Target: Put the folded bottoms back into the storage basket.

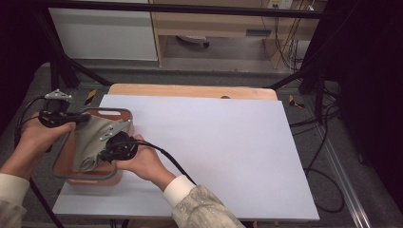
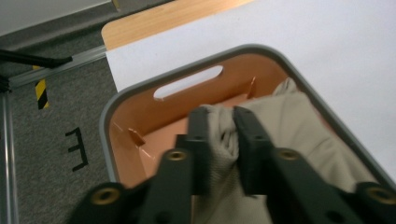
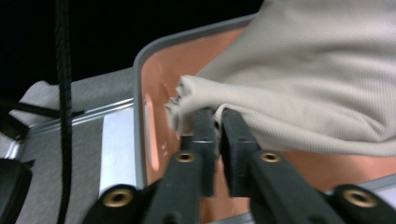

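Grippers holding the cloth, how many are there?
2. The left gripper pinches the beige cloth at the basket's far end; the right gripper pinches its near corner.

A black mark, seemingly an "E" (image 2: 77, 148), stands on the grey floor (image 2: 46, 154).

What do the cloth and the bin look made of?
The cloth: beige fabric with a fine knit or woven texture, matte, folding softly between both grippers' jaws. The bin: probably plastic, with smooth, slightly glossy orange walls, a grey rim and a moulded handle slot.
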{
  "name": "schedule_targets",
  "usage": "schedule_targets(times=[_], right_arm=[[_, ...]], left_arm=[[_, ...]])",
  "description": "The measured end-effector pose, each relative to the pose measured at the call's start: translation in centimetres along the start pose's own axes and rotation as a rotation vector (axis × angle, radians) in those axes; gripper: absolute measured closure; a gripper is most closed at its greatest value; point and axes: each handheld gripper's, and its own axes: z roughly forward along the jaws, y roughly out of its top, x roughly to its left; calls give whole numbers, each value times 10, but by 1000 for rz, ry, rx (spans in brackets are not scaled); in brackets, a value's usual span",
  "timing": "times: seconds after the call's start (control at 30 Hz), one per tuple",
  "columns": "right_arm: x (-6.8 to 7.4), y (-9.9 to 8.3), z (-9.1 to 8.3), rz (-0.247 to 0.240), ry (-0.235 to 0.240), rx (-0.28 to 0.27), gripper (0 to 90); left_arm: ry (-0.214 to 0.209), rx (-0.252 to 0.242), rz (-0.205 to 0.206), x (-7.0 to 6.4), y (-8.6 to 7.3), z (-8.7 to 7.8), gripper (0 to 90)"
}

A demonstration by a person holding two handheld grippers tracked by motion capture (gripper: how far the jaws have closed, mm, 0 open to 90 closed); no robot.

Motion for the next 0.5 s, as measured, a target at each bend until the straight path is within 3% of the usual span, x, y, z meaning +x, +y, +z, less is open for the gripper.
schedule_targets(times=[0.03, 0.1, 0.2, 0.37, 0.5], right_arm=[[0, -1, 0, 1, -3, 2, 711], [1, -1, -5, -7, -21, 19, 667], [4, -1, -20, -15, -42, -13, 604], [4, -3, -44, -19, -105, -32, 477], [1, -3, -61, -10, -159, -51, 308]], left_arm=[[29, -19, -8, 0, -1, 1, 689], [31, -63, -26, -1, -2, 0, 583], [57, -99, -28, -8, -2, -3, 510], [61, -134, -3, -27, -1, -8, 411], [74, -158, 29, -43, -1, -10, 340]])
